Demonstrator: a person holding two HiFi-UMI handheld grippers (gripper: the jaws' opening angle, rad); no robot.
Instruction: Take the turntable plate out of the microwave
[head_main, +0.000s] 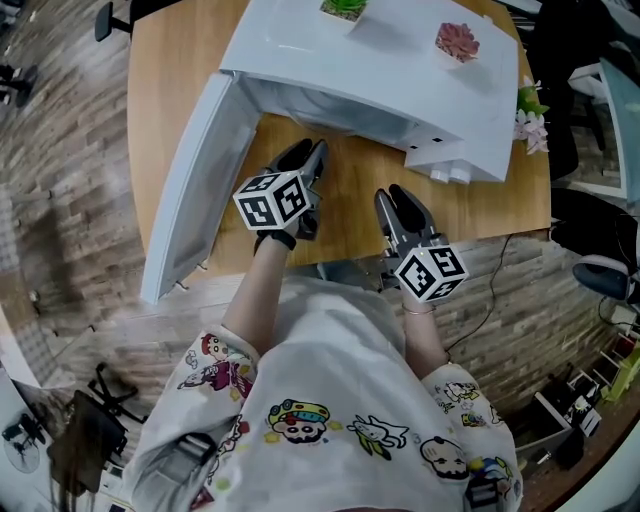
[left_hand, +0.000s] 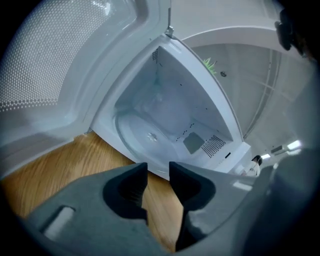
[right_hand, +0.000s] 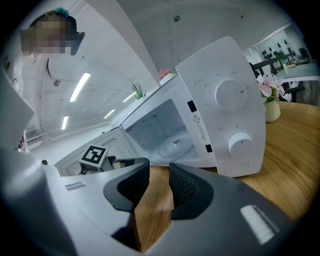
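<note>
One round, clear turntable plate (left_hand: 149, 136) lies flat on the floor inside the single boxy white microwave (head_main: 400, 80), whose door (head_main: 190, 180) hangs wide open. Two round knobs (right_hand: 229, 94) sit on the microwave's front. Before it, over the wooden table (head_main: 350, 170), my left gripper (left_hand: 158, 169) and right gripper (right_hand: 159, 169) both have their jaws apart and hold nothing.

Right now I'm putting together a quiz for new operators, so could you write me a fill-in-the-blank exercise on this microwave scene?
1. The door of the microwave stands ____.
2. The turntable plate lies ____ the microwave.
3. The left gripper and the right gripper have their jaws apart and hold ____.
4. The microwave stands on a ____ table.

Missing words: open; inside; nothing; wooden.
</note>
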